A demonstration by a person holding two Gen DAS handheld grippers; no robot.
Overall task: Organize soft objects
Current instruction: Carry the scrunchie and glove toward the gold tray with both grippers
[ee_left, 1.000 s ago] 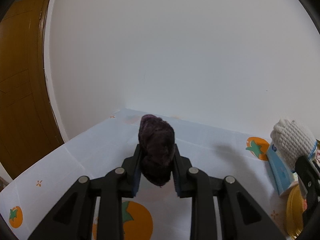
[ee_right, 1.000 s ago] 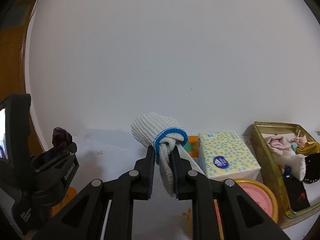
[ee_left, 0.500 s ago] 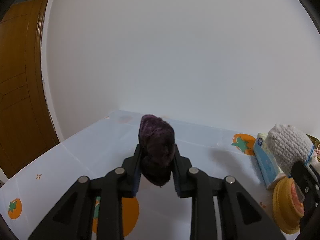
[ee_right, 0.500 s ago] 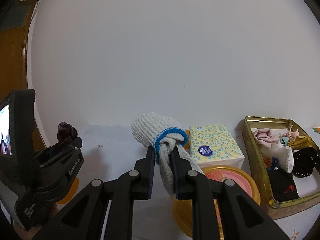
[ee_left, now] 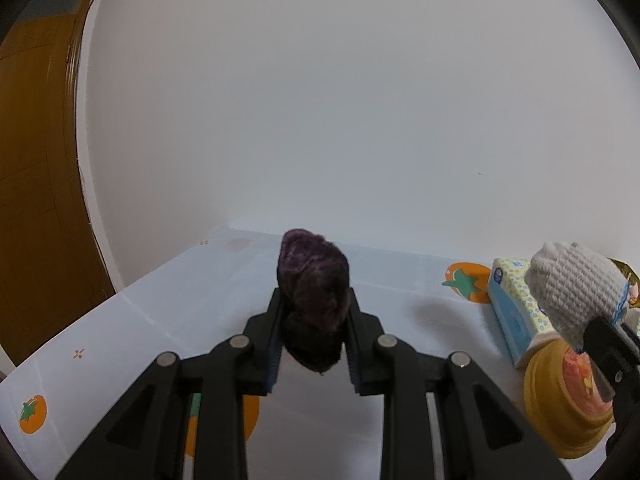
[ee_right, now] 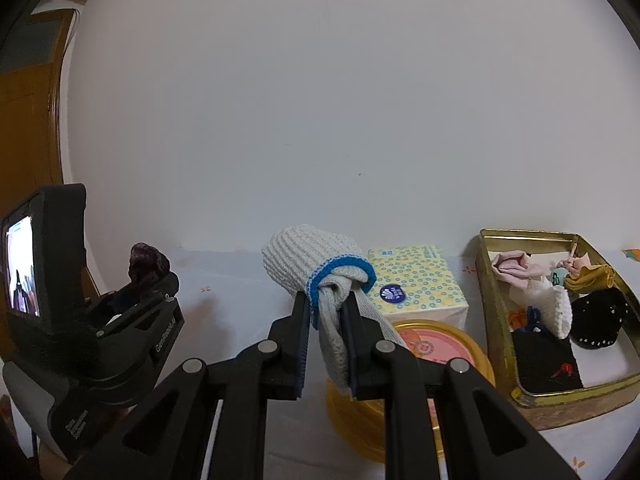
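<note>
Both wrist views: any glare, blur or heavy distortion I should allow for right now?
Left wrist view: sharp, even soft light, no glare; a faint shadow on the tablecloth right of the purple bundle; fisheye bends the door frame. Right wrist view: also sharp, corners vignetted dark; gold tin bowed near the edge.

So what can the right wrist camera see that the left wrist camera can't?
Only the right wrist view shows inside the gold tin, which holds pink, white, yellow and black soft things, and the small lit screen on the back of the left gripper.

Only the left wrist view shows the orange fruit prints on the tablecloth clearly.

Both show the purple fuzzy bundle clamped in the left gripper, the white knitted bundle clamped in the right gripper, the yellow tissue pack and the round yellow lid.
</note>
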